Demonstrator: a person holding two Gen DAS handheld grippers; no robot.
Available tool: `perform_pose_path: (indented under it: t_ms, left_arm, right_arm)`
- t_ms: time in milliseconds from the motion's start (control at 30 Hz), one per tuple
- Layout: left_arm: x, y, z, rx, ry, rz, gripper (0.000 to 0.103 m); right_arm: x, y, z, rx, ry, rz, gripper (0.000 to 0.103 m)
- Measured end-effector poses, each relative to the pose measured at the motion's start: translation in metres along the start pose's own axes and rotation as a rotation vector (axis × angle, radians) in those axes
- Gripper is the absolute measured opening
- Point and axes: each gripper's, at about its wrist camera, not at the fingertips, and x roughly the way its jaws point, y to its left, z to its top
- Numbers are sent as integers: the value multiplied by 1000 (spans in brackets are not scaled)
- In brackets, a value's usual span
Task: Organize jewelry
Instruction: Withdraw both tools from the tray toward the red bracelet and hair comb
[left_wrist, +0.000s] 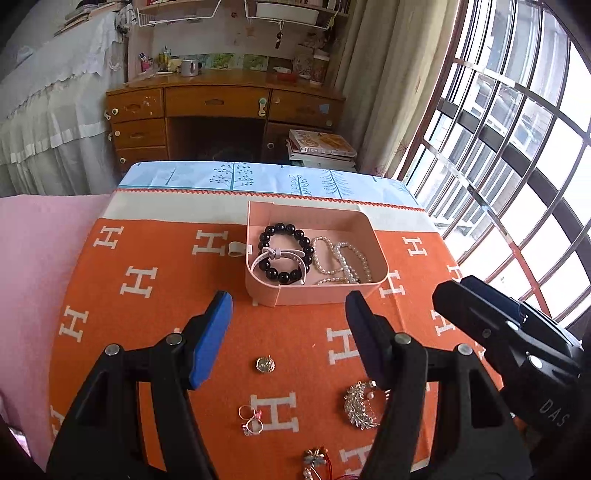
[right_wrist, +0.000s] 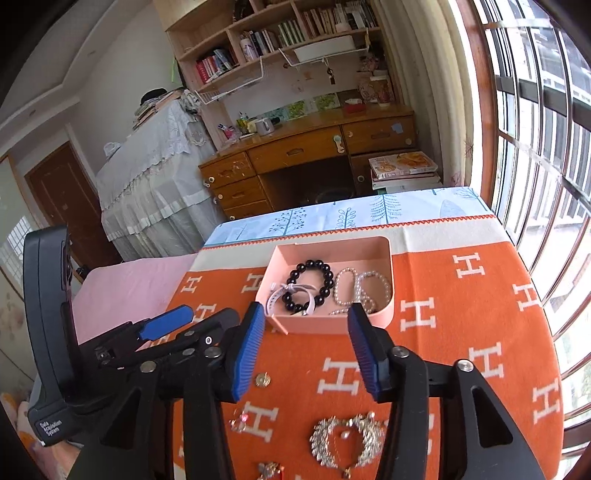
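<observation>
Left wrist: bracelets (left_wrist: 284, 254) in pink tray (left_wrist: 317, 293)

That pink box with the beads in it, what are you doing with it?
A person is tidying jewelry with a gripper in each hand. The pink box already holds a black bead bracelet, pearl bracelets and a white band. Both the left gripper and the right gripper are open and empty, hanging over the orange cloth. A silver brooch, rings and a small round pin still lie loose on the cloth.
</observation>
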Motion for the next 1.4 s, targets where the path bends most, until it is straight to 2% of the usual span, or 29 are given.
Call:
perform_pose_path:
  t_ms: [267,600,867,1200,1400]
  left_arm:
    - [-43,-7,-31,4,-31,-7,61]
    - [-61,-19,-74,44,-14,-10,61]
    - [-60,-27,-101,62,22,-26,61]
    - [-60,-27,-114,74,30,-14,61]
    - [-54,-24,-126,88,61,6,61]
  right_arm:
    - [-57,15,-35,-46,-61,-4,57]
    - [-93,6,-85,-25,-45,-11,58]
    - [-94,3,-106,-19,-33,-34,58]
    - [-88,8,-122,-44,-1,-57,58]
    - [-84,-7,-133,-28,34,-87,58]
